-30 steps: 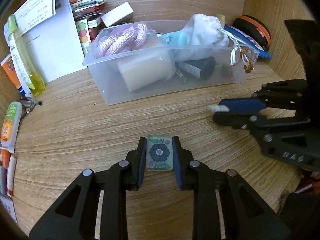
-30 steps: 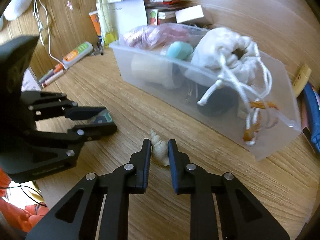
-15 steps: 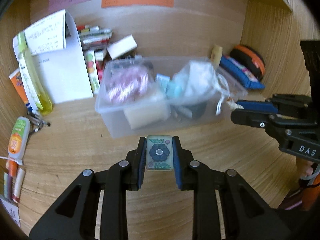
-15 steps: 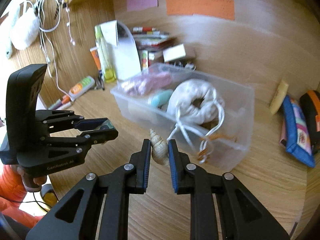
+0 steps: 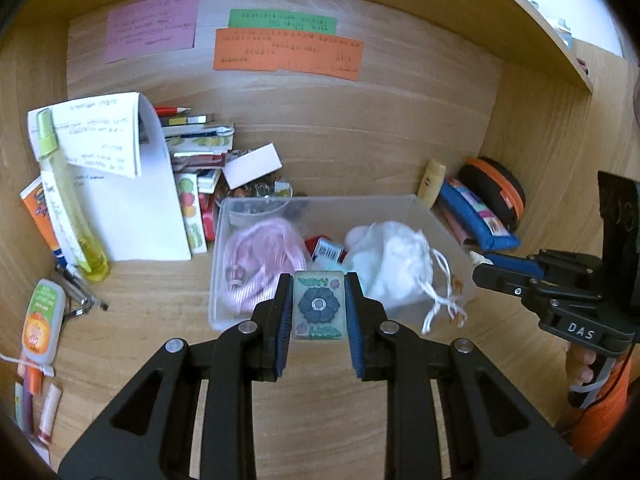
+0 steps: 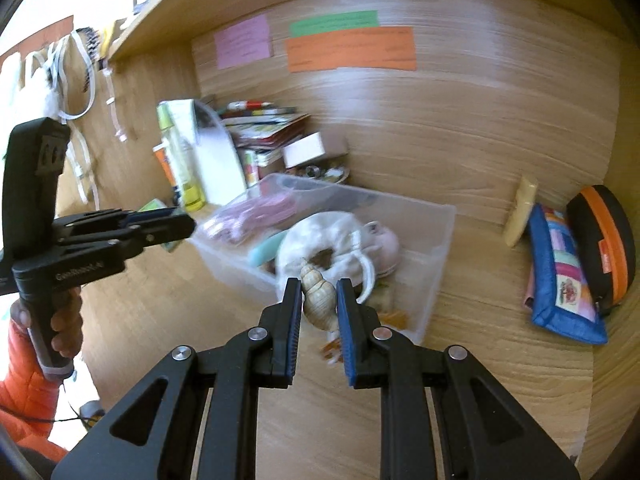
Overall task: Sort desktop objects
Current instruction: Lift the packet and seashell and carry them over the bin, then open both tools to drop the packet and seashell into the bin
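The left gripper [image 5: 319, 306] is closed on a small rectangular tile [image 5: 319, 305] with a dark blue flower and green leaf marks on its face; both blue pads press its long edges, and the tile sits flat between the fingertips, face toward the camera, clear of the desk. Just past the fingertips stands the clear plastic bin [image 5: 436, 216], holding a pink coiled cord in a bag [image 5: 260, 256] and a white drawstring pouch [image 5: 394, 264]. The tile's lower end hides the bin's near wall there.

The right gripper [image 6: 319, 300] is clamped on a tan spiral seashell [image 6: 318, 298], spire pointing up and away beyond the fingertips, its wide body squeezed between the pads. Directly behind the shell lies the same bin [image 6: 444, 232] with the pouch [image 6: 320, 244]. Orange bits below the shell are blurred and cannot be identified. In the left wrist view only the shell's pale tip [image 5: 477, 257] shows. Writing on the coloured wall notes [image 5: 288, 54] is unreadable.
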Tool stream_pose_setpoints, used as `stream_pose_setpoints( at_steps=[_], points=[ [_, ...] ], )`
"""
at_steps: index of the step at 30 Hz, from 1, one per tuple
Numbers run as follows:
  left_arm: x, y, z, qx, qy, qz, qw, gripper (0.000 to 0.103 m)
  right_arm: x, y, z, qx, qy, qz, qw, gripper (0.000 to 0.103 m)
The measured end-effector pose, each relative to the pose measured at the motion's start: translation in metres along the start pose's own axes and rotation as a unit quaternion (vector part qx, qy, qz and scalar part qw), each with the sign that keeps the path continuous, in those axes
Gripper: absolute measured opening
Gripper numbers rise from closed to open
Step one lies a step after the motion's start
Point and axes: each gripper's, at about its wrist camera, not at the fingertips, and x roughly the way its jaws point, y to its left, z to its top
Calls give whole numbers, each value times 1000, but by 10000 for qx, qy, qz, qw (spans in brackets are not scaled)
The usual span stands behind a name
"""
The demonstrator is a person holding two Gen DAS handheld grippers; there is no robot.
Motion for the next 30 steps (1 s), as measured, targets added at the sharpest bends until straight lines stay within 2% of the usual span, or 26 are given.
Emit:
stream_pose_setpoints(
  at_steps=[5, 11, 19, 27, 30],
  points=[
    [18, -4, 16, 37, 56, -19, 10000, 24, 9, -18, 13, 135, -43, -97, 9999, 16],
    [50, -15, 30, 138, 235, -96, 9996, 24, 28, -33, 25, 187, 96, -265, 9994, 16],
    [85, -17, 30, 197, 553, -78, 9982, 24, 49, -39, 24, 165, 300, -336, 9988, 16],
    [88, -21, 30, 304, 567, -32, 9979, 24, 54, -32, 21, -69, 310, -498, 9983, 16],
    [85, -22, 31, 328, 540, 4, 9980, 28, 53, -31, 21, -108, 302, -542, 9980, 19]
  ],
)
